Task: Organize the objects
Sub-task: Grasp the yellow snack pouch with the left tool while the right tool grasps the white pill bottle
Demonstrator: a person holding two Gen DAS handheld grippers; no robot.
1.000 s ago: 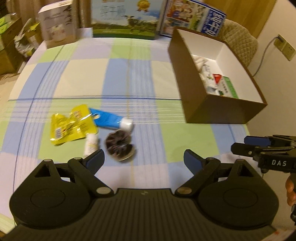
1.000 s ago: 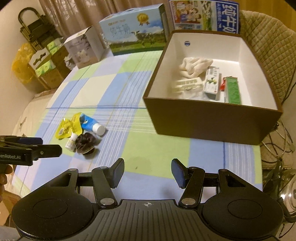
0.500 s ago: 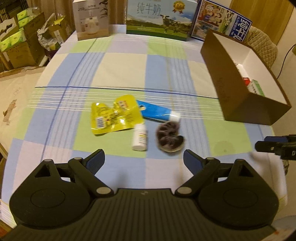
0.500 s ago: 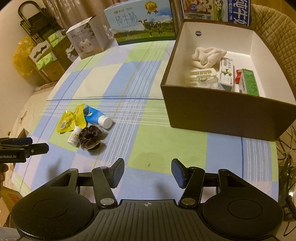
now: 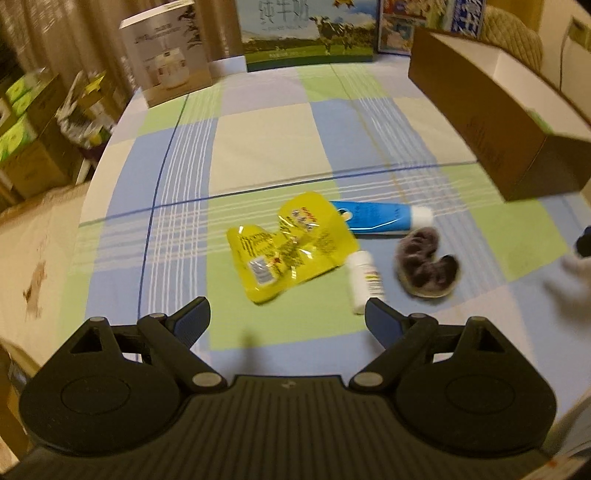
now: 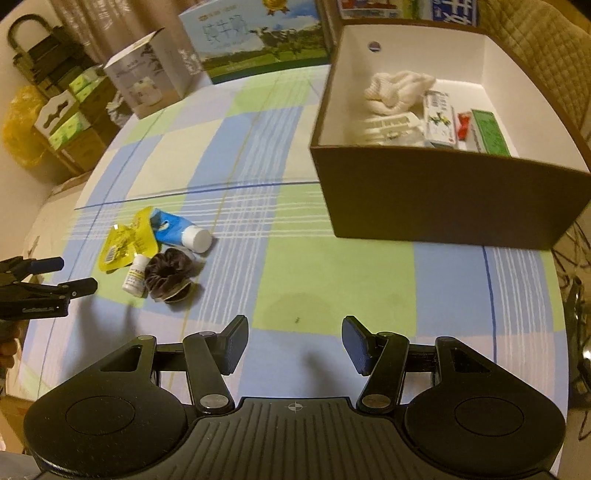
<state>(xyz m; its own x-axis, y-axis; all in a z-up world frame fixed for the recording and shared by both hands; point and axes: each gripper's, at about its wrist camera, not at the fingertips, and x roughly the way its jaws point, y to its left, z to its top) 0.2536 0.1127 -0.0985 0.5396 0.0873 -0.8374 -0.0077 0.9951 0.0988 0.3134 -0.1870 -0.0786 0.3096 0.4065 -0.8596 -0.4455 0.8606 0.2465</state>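
Observation:
A yellow pouch (image 5: pixel 288 247), a blue tube with a white cap (image 5: pixel 380 218), a small white bottle (image 5: pixel 364 280) and a dark scrunchie (image 5: pixel 426 266) lie together on the checked tablecloth. My left gripper (image 5: pixel 288 317) is open and empty just in front of them, over the pouch's near edge. The same pile shows in the right wrist view: pouch (image 6: pixel 125 243), tube (image 6: pixel 181 232), bottle (image 6: pixel 136 277), scrunchie (image 6: pixel 168 275). My right gripper (image 6: pixel 291 343) is open and empty, to the right of the pile. The brown box (image 6: pixel 443 199) holds several items.
The brown box (image 5: pixel 491 122) stands at the right of the table. A white carton (image 5: pixel 166 55) and a milk carton box (image 5: pixel 310 33) stand at the far edge. Stacked boxes (image 6: pixel 70 122) sit beyond the table's left edge. The left gripper also shows in the right wrist view (image 6: pixel 55 277).
My left gripper has moved left and closer to the pile, which now sits just ahead of its fingers. My right gripper has shifted forward slightly. Both stay open.

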